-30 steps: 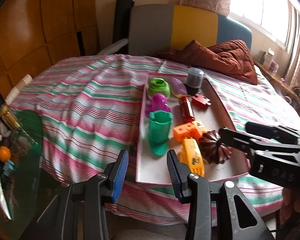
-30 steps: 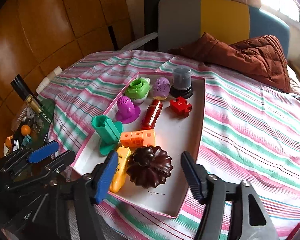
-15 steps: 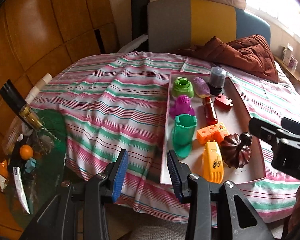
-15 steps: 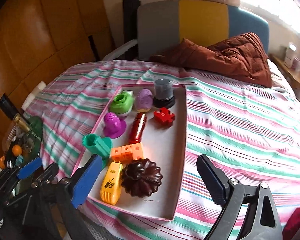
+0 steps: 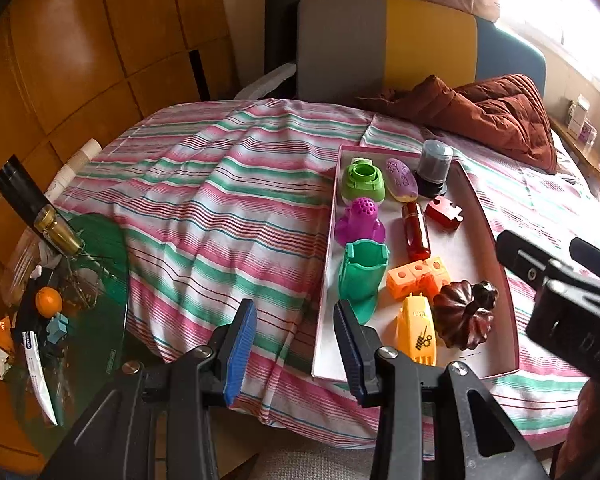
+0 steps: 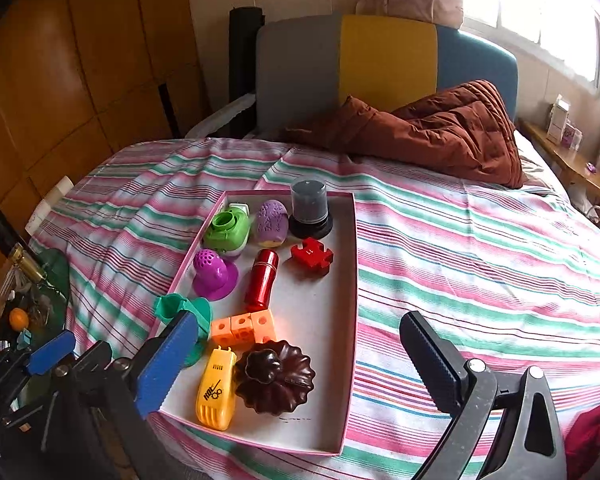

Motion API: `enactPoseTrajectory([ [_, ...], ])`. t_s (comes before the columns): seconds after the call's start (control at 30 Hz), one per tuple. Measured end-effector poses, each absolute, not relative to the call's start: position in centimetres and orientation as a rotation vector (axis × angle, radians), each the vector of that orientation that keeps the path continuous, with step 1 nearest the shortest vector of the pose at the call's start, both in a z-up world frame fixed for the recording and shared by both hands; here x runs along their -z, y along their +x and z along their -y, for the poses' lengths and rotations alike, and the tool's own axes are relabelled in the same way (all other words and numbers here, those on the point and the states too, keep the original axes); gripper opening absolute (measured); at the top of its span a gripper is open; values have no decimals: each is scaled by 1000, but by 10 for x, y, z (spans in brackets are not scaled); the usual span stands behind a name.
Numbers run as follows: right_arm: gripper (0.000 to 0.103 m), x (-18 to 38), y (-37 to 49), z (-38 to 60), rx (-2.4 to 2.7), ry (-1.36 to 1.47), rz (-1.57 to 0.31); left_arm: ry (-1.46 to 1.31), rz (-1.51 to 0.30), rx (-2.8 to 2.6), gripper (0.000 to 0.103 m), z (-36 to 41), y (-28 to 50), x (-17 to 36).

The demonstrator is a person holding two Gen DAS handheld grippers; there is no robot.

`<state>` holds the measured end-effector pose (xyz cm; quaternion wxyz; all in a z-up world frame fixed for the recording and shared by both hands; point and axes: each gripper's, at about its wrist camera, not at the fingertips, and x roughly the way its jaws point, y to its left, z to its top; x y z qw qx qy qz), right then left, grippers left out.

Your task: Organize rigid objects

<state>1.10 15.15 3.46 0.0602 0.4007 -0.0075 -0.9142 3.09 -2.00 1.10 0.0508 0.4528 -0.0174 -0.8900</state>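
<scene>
A white tray with a pink rim [image 6: 350, 300] [image 5: 486, 236] lies on the striped bed and holds several toys: a brown fluted mould [image 6: 274, 376] [image 5: 464, 316], a yellow toy [image 6: 216, 392] [image 5: 418, 330], orange cubes [image 6: 244, 326], a teal cup [image 5: 362, 276], a red cylinder [image 6: 262, 278], a red puzzle piece [image 6: 312, 256], a purple knob [image 6: 212, 274], a green piece [image 6: 226, 228], a purple oval [image 6: 272, 222] and a grey capped jar [image 6: 310, 208]. My left gripper [image 5: 294, 350] is open and empty, near the tray's front left corner. My right gripper [image 6: 296, 364] is wide open and empty, above the tray's front end.
A brown quilt [image 6: 440, 132] lies at the head of the bed before a grey, yellow and blue headboard [image 6: 384, 60]. A green glass side table [image 5: 60, 300] with a bottle, an orange and clutter stands at the left. A wooden shelf [image 6: 572, 160] runs under the window.
Both grippers have drawn back from the tray and risen. The right gripper has opened wider and left the brown mould lying in the tray.
</scene>
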Motion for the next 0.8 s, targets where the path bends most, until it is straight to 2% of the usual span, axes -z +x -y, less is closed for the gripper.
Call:
enactPoseTrajectory([
  [0.8,102,-30,3,-159,2789,1241,46,1386,52,2725,40,8,28,-14],
])
